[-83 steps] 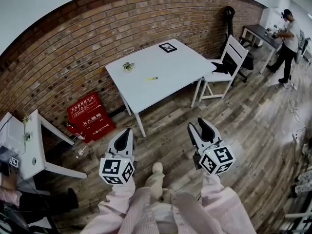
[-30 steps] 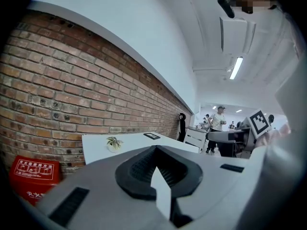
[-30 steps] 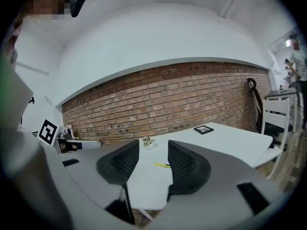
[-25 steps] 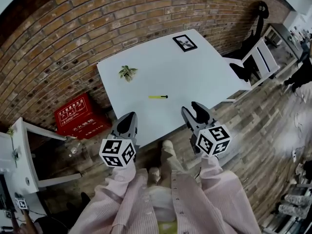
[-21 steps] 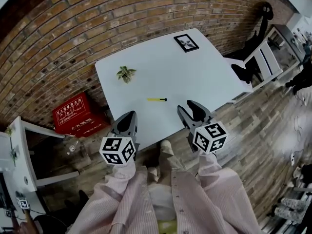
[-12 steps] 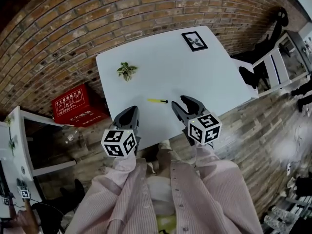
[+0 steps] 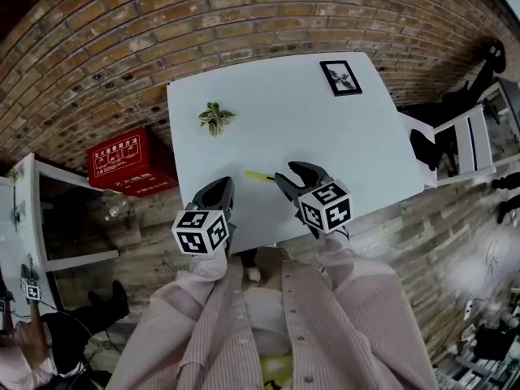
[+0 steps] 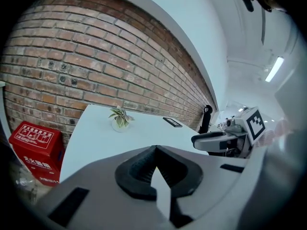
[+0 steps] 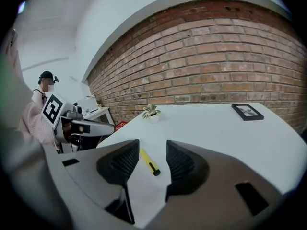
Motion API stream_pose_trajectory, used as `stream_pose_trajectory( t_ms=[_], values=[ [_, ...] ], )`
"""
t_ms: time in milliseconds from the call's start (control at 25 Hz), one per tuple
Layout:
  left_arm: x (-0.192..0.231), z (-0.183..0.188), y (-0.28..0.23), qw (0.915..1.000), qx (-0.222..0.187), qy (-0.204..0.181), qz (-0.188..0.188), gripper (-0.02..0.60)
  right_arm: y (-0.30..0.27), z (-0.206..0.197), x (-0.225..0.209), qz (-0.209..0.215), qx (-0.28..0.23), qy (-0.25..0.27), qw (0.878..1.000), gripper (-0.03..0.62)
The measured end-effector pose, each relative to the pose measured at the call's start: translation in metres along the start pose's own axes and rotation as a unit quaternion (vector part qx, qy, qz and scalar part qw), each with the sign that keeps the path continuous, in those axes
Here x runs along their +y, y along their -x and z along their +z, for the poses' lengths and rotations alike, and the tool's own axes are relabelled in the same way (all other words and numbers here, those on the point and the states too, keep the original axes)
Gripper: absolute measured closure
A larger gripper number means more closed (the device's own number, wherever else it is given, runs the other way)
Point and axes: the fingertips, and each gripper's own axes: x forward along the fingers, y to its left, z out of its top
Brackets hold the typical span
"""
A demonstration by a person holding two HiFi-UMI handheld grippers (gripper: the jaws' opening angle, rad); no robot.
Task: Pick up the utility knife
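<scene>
Head view, table: I see a white table (image 7: pixel 349 145) by a brick wall, with a small potted plant (image 7: pixel 215 118) and a picture frame (image 7: pixel 340 77) on top.
Head view, utility knife: the yellow utility knife (image 7: pixel 258 175) lies flat on the table near its near edge, well apart from the plant.
Head view, right gripper: my right gripper (image 7: pixel 291 173) hangs over the table, its tips just beside the knife's right end.
Head view, left gripper: my left gripper (image 7: pixel 218 189) sits at the table's near edge, left of the knife and apart from it.
Left gripper view, claw: clenched, the pads meeting with nothing between them.
Left gripper view, surroundings: plant and frame sit beyond on the tabletop, and a red box (image 8: pixel 33 145) stands on the floor at the left.
Right gripper view, claw: released, jaws apart. The knife lies on the table in the gap between them, dark end toward me, ungripped.
</scene>
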Motion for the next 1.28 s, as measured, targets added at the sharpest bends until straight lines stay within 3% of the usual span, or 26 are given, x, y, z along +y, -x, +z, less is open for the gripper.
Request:
stream_pose_trajectory(
  t_ms=[560, 1160, 1280],
  values=[
    [0.019, -0.036, -0.016, 0.9974, 0.040, 0.038, 0.045, 0.589, -0.047, -0.037, 0.009, 0.087, 0.122, 0.080, 0.985, 0.414],
    [0.024, -0.037, -0.030, 0.9967, 0.064, 0.047, 0.015, 0.590, -0.068, -0.066, 0.016, 0.089, 0.216, 0.139, 0.962, 0.419],
    [0.027, -0.036, -0.029, 0.9967, 0.063, 0.048, 0.015, 0.591, -0.068, -0.068, 0.016, 0.084, 0.228, 0.154, 0.958, 0.449]
  ],
)
